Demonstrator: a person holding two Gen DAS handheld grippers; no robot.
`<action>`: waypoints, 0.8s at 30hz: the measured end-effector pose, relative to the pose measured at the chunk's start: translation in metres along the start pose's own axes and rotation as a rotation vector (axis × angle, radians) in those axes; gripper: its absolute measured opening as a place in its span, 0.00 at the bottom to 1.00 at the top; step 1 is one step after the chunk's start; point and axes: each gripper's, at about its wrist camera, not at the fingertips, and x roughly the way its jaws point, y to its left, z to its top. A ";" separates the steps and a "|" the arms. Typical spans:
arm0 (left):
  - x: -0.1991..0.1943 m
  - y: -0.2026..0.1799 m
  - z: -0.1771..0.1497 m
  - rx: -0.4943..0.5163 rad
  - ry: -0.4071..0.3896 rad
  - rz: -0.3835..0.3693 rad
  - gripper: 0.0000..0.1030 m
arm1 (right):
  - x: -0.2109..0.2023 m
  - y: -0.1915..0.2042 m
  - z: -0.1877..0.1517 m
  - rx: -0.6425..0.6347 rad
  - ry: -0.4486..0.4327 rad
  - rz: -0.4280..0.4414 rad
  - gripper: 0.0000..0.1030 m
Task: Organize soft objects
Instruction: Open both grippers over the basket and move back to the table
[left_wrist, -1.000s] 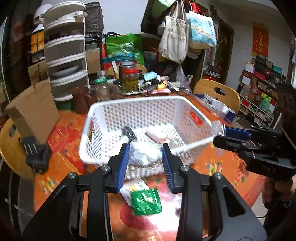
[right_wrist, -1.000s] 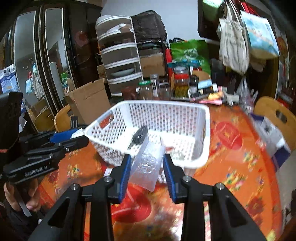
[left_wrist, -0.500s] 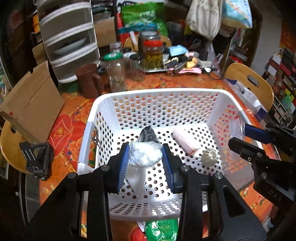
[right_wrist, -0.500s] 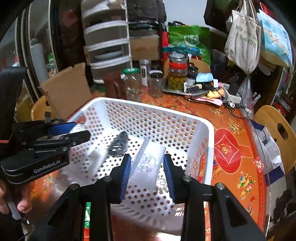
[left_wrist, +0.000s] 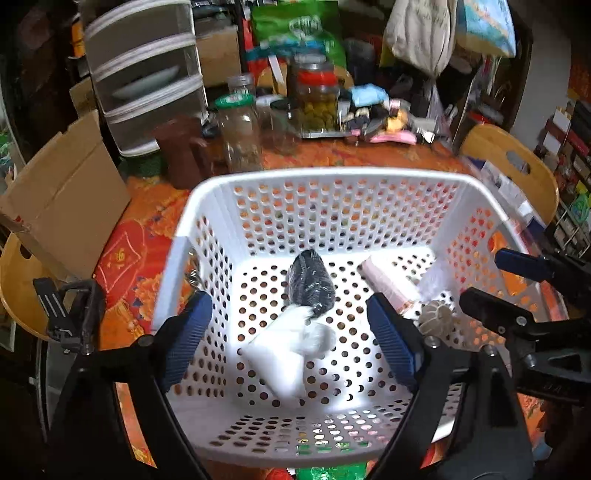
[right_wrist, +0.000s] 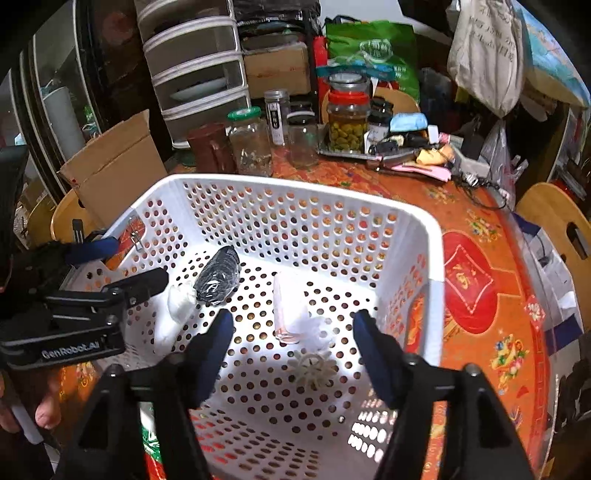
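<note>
both grippers have come forward over the white basket (left_wrist: 207, 192) and let go. the left gripper (left_wrist: 288, 336) tilts down, jaws opening, pads clear of the white pouch (left_wrist: 284, 354) on the basket floor. the right gripper (right_wrist: 293, 343) likewise, its clear bag (right_wrist: 314, 328) dropped beside the pink roll (right_wrist: 282, 310).

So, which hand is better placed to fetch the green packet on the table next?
Left, probably. The green packet lies just below the left tool, but off to the left of the right tool. Both tools' jaws are opening, nothing gripped.
</note>
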 end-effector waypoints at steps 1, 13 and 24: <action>-0.006 0.003 -0.002 -0.009 -0.002 -0.007 0.82 | -0.007 -0.001 -0.002 0.011 -0.012 0.011 0.69; -0.081 0.072 -0.150 -0.117 -0.060 0.007 1.00 | -0.053 0.055 -0.134 0.032 -0.061 0.196 0.93; -0.049 0.118 -0.193 -0.260 0.026 -0.037 1.00 | 0.032 0.139 -0.140 -0.094 0.110 0.182 0.93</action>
